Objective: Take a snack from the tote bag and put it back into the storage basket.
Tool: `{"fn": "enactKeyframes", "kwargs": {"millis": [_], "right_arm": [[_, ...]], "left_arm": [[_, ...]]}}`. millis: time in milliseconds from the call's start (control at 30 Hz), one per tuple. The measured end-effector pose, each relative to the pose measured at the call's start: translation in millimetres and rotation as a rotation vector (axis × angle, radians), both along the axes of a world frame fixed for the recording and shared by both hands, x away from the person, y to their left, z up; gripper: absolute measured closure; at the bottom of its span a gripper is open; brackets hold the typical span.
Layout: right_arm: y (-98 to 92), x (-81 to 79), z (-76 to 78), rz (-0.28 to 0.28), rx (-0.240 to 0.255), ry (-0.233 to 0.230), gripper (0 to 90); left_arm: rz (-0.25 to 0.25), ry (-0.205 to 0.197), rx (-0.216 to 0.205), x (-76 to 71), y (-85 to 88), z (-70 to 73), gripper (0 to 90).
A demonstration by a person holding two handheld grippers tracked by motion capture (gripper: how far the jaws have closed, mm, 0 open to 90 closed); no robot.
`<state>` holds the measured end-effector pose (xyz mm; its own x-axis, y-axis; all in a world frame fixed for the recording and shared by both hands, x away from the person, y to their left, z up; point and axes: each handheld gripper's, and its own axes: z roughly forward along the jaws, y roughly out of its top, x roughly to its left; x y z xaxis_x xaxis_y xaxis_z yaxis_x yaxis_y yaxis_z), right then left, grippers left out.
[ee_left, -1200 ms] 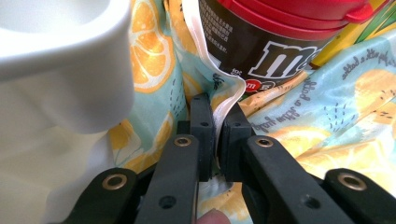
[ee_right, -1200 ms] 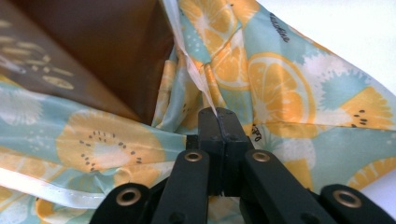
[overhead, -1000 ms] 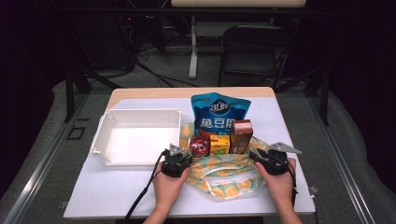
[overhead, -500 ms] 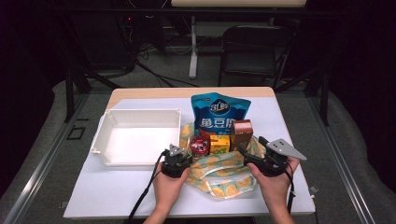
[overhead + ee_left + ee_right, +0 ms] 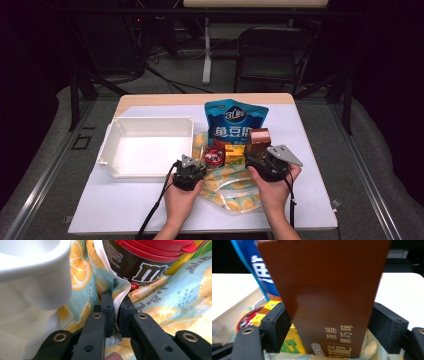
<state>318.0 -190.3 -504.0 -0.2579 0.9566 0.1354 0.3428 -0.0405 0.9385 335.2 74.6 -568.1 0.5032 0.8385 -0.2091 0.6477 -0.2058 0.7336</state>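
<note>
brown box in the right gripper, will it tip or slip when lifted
The brown box is tall and narrow, so it may tip if nudged. Its faces look flat and stiff, likely easy for the right gripper to clamp. The glossy card may slip slightly.

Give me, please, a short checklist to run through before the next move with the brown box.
1. Left gripper shut on the hem of the lemon-print bag: ok.
2. Right gripper jaws, which have just been closing, have the brown box between them, both pads touching: ok.
3. Box free of the blue pouch behind it: cannot tell.
4. White tray has bare room inside: ok.
5. Red-lidded jar out of the box's way: cannot tell.
</note>
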Motion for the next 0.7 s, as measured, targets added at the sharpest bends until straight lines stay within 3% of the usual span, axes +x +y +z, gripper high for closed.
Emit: {"fn": "enactKeyframes", "kwargs": {"millis": [200,333,533,700], "right_arm": [[4.5,6.3,-7.3,-0.045,0.024,-0.012,27.3],[3.7,6.5,-7.2,-0.074,-0.002,-0.041,35.4],[-4.8,3.9,-3.1,-0.042,-0.001,-0.03,36.8],[-12.3,-1.3,9.0,0.001,0.007,-0.041,37.0]], "left_arm": [[0.005,-0.008,0.0,-0.2,-0.6,-0.5,85.0],[0.005,-0.014,0.004,-0.4,-0.8,-0.5,84.9],[0.008,-0.044,0.006,-3.9,0.1,1.2,83.8],[0.005,-0.074,-0.043,-6.0,4.7,2.9,78.4]]}}
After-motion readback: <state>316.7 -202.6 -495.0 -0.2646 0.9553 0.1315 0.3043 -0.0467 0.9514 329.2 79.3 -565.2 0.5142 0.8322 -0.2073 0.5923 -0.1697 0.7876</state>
